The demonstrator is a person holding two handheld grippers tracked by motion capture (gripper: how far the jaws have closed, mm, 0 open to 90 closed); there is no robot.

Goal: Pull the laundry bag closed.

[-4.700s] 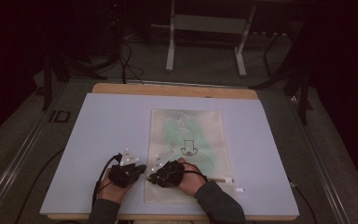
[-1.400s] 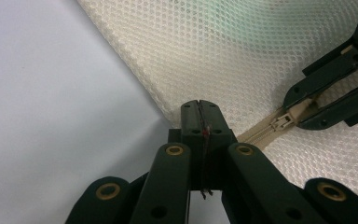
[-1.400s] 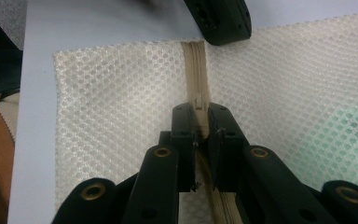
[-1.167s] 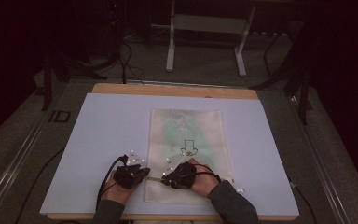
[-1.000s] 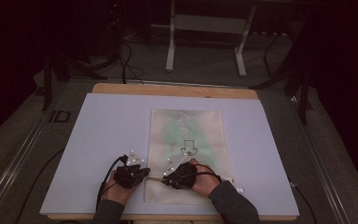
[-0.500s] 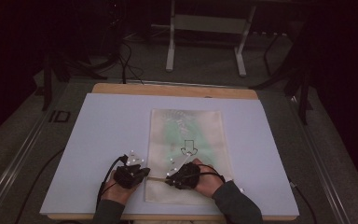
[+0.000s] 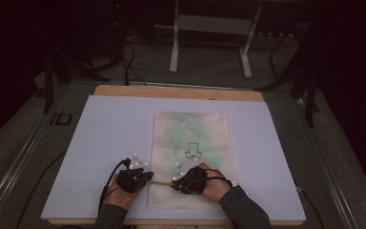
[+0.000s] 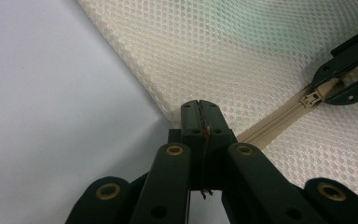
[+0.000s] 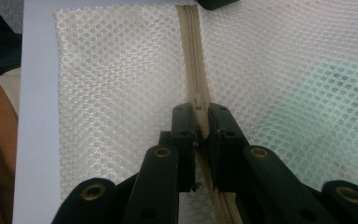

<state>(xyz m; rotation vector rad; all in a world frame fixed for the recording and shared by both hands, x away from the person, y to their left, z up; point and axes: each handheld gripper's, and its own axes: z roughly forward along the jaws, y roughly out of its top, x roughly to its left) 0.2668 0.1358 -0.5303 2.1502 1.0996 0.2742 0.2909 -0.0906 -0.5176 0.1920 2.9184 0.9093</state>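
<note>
Mesh bag (image 7: 190,157), cream with a pale green patch showing through, flat on the white tabletop (image 7: 109,129), long side running away from the person. Beige zipper (image 9: 193,56) across the bag near its closest end, teeth closed along the stretch seen in the right gripper view. Left claw (image 8: 199,122) at the bag's left edge, jaws pressed together on the corner where the zipper tape meets the mesh, a thin sliver of fabric pinched between them. Right claw (image 9: 200,122) over the zipper line, jaws set close on either side of the beige slider (image 8: 318,94), gripping its pull. Same slider seen from the left gripper view between the far black jaws, up and to the right along the zipper. From the high view, left claw (image 7: 143,176) just off the bag's left border, right claw (image 7: 176,183) on the bag itself, both near the tabletop's front edge with a short run of zipper stretched between them. Left hand (image 7: 121,191) and right hand (image 7: 212,183) entering from the bottom, sleeves dark. Black arrow mark (image 7: 192,150) printed on the bag just beyond the right claw. Wooden board (image 7: 176,91) peeking out past the far side of the white surface; grey floor (image 7: 24,143) and cables around.
</note>
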